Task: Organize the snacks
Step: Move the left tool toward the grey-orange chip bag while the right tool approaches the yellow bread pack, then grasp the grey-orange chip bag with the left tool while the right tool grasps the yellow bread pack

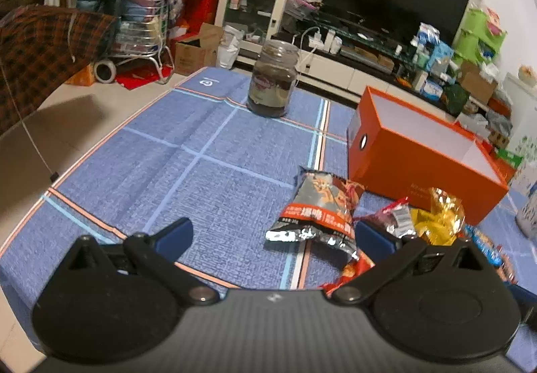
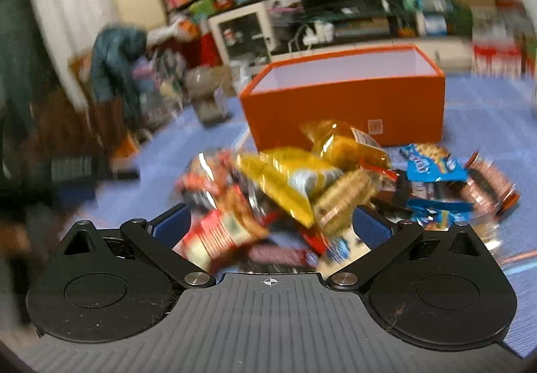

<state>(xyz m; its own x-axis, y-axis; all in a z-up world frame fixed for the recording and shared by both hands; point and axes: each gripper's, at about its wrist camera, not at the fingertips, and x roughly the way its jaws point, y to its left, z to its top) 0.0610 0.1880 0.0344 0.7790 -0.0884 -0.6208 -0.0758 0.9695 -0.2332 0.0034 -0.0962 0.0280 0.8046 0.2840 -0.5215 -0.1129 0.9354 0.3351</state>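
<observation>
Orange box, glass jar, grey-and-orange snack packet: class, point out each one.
orange box [image 1: 416, 168], left wrist view, on its long side wall.
glass jar [image 1: 273, 84], left wrist view, on its body.
grey-and-orange snack packet [image 1: 319, 208], left wrist view, on its printed front.

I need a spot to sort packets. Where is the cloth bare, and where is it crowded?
Bare: the blue tablecloth between the glass jar and the grey-and-orange packet. Crowded: the snack pile in front of the orange box.
</observation>
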